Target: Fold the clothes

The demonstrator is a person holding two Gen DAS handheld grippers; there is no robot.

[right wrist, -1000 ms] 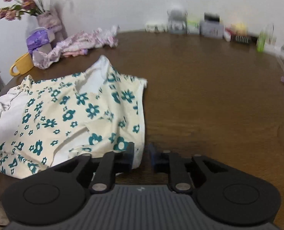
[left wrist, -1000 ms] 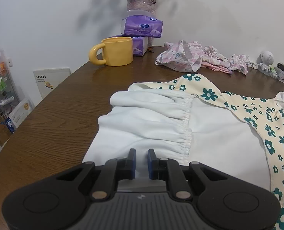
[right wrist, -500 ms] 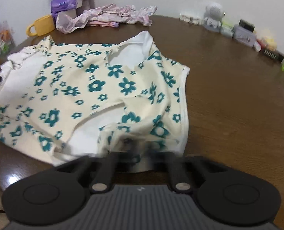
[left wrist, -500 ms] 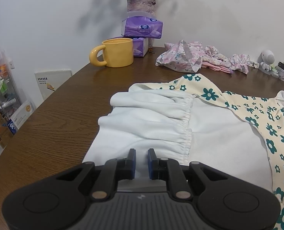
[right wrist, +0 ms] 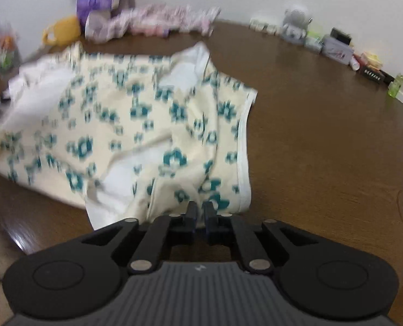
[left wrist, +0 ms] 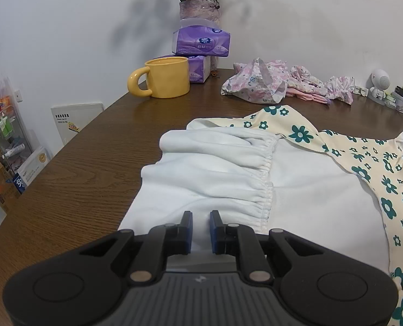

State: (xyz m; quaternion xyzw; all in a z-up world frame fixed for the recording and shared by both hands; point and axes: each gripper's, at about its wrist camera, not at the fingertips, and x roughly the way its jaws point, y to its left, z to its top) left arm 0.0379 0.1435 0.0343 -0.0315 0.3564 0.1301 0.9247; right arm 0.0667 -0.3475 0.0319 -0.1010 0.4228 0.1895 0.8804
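Right wrist view | right gripper pinching cream teal-flowered cotton garment hem, lower centre, jaws just closing | left gripper clamps white lining | lift both corners evenly.

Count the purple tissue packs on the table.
2. The upper pack sits in front of the vase; the lower pack lies under it, partly behind the yellow mug. More may be hidden behind.
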